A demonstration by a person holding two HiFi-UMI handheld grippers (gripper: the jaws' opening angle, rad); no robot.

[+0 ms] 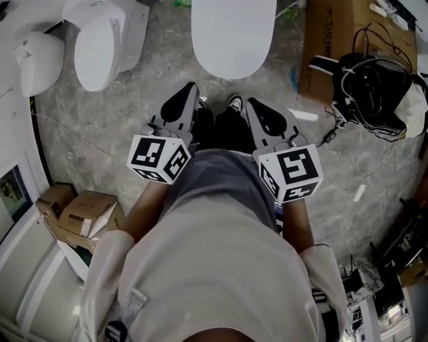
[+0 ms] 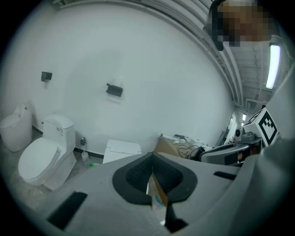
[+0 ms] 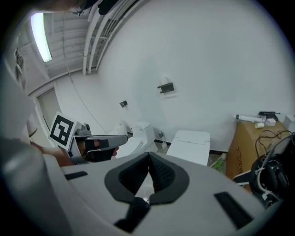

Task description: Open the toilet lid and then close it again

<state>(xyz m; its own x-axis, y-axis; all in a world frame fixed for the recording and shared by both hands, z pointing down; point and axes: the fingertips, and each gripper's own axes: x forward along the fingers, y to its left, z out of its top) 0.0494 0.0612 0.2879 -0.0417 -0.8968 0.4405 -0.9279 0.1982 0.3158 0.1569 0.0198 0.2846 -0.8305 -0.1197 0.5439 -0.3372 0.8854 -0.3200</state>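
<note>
both grippers closed and empty, toilet lid down ahead

the person is standing on the grey floor (image 1: 100,127) and holding the two grippers side by side in front of the body. the left gripper (image 1: 189,90) is showing its jaws pressed together at the tips in the left gripper view, with nothing sitting between them. the right gripper (image 1: 254,105) is doing the same in the right gripper view: jaws meeting at the tips, nothing gripped.

the toilet (image 1: 234,37) is sitting straight ahead of both grippers, at the top centre of the head view. its lid (image 1: 234,20) is lying down, closed. neither gripper is touching it; both are hanging well apart from it, with the person's shoes (image 1: 234,101) showing between the jaws and the bowl. in the gripper views the same toilet is standing against the white wall (image 2: 138,55).

a second toilet (image 1: 103,43) is standing to the left of it, lid also down. a cardboard box (image 1: 331,47) is sitting just to the right of the task toilet, and a black bundle with cables (image 1: 374,93) is lying beside that box. small boxes (image 1: 83,214) are stacking up at the lower left by the person's left arm.
</note>
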